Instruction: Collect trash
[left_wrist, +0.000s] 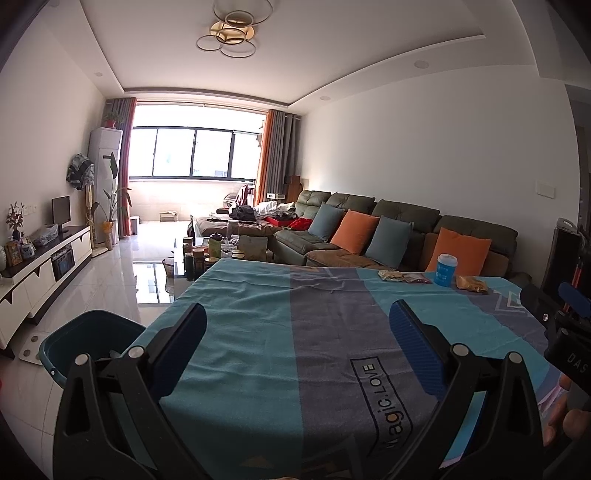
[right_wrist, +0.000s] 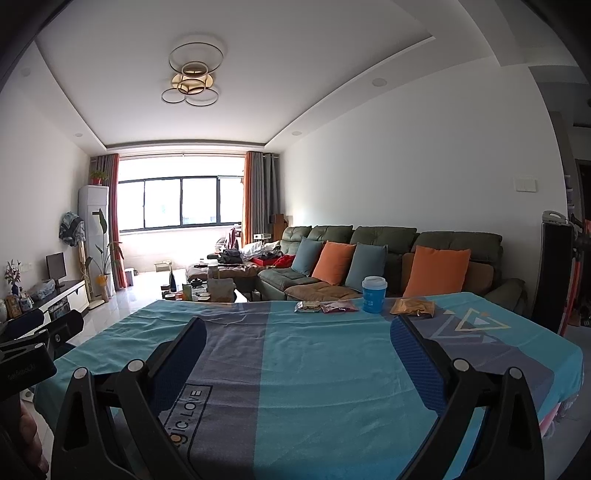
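1. Trash sits all the way at the far edge of the table (right_wrist: 314, 373), lined up in a row: a pale crumpled wrapper (right_wrist: 307, 306), a reddish packet (right_wrist: 339, 306) just beside it, a blue cup (right_wrist: 373, 295) with a white lid, and a yellow-brown bag (right_wrist: 413, 307) on the far right. The cup stands upright, the rest lie flat on the teal and grey cloth.

2. Bin (left_wrist: 88, 343) is a dark teal basket on the floor off the table's left side, next to the left gripper (left_wrist: 295, 332). Only its rim and a bit of the inside show, so I can't really tell what's in it.

3. Both grippers hover over the near half of the table with nothing between the fingers. The left one's jaws stand wide apart, and the right gripper (right_wrist: 295, 343) is the same, spread and empty.

4. So my read is we're right at the start, at the reach-for-the-first-piece step. Nothing on the table looks collected yet.

5. Next move probably means a long reach forward across the cloth. The right gripper is lined up closer to the cup and the yellow-brown bag, so either seems a fair first pick.

6. The flat wrappers look like the fiddly ones: the fingers likely need to come in low and pinch an edge. The cup should be easier, just straddle the body and squeeze, then carry it left to the bin.
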